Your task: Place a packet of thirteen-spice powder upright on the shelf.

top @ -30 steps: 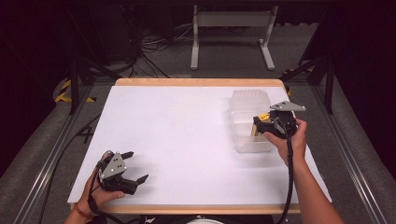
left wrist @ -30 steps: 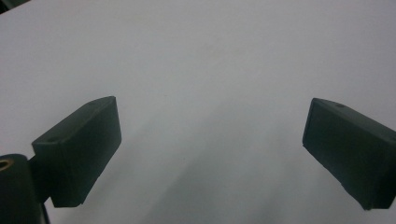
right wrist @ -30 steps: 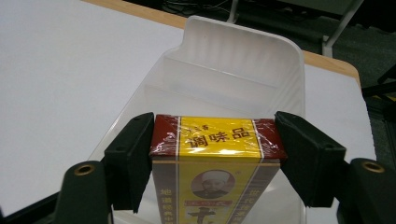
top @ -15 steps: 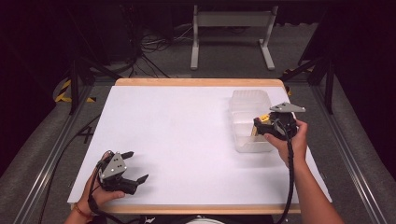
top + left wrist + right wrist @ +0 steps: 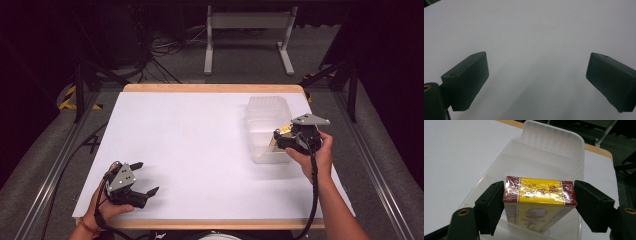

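- High view: a person is standing at a white desk (image 5: pixel 200 150), working a gripper in each hand, with a clear plastic bin (image 5: pixel 265 107) lying toward the desk's far right corner.
- Right gripper (image 5: pixel 280 141) is reaching over the near end of the bin, where a red-and-yellow box (image 5: pixel 539 192) wrapped in shiny film is sitting upright.
- Right gripper view: the box is standing between the two black jaws, which have just been opening; the left jaw is lying against the box's end, while the right jaw is sitting at the other end with contact too close to tell.
- Left gripper (image 5: pixel 145 177) is resting well away from the bin, at the desk's near left corner.
- Left gripper view: its jaws are standing spread wide over bare white desk, nothing between them.
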### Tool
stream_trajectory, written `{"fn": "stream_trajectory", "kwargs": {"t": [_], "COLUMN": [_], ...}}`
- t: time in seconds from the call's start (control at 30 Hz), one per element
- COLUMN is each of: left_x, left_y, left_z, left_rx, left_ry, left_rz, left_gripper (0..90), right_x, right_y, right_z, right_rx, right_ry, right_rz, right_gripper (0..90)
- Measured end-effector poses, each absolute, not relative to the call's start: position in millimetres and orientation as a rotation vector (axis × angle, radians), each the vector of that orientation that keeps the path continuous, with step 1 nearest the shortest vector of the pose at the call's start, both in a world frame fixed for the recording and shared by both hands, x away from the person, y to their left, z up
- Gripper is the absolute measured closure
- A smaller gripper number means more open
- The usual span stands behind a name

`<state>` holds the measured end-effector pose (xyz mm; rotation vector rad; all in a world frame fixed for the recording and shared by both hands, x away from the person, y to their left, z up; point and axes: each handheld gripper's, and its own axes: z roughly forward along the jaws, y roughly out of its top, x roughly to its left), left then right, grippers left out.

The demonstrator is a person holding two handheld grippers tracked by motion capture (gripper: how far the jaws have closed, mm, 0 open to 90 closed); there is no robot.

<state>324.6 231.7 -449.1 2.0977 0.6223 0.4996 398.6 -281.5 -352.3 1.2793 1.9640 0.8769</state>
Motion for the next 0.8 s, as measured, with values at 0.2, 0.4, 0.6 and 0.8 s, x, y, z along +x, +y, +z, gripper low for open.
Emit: {"fn": "stream_trajectory", "kwargs": {"t": [0.2, 0.4, 0.6, 0.8], "left_x": [325, 325, 325, 325], "left_y": [232, 231, 231, 231], "left_z": [-449, -449, -450, -450], "left_rx": [2.098, 2.100, 2.103, 2.105], "left_ry": [0.621, 0.621, 0.619, 0.618], "left_rz": [0.500, 0.497, 0.496, 0.494], "left_gripper": [5.2, 5.2, 5.2, 5.2], "right_x": [397, 393, 390, 384], "right_y": [-284, -286, -288, -291], "right_z": [-351, -350, -348, -346], "right_rx": [1.271, 1.248, 1.232, 1.210], "right_ry": [1.973, 1.989, 1.998, 2.006], "right_rz": [0.873, 0.866, 0.858, 0.845], "right_gripper": [24.9, 23.4, 22.4, 21.1]}}
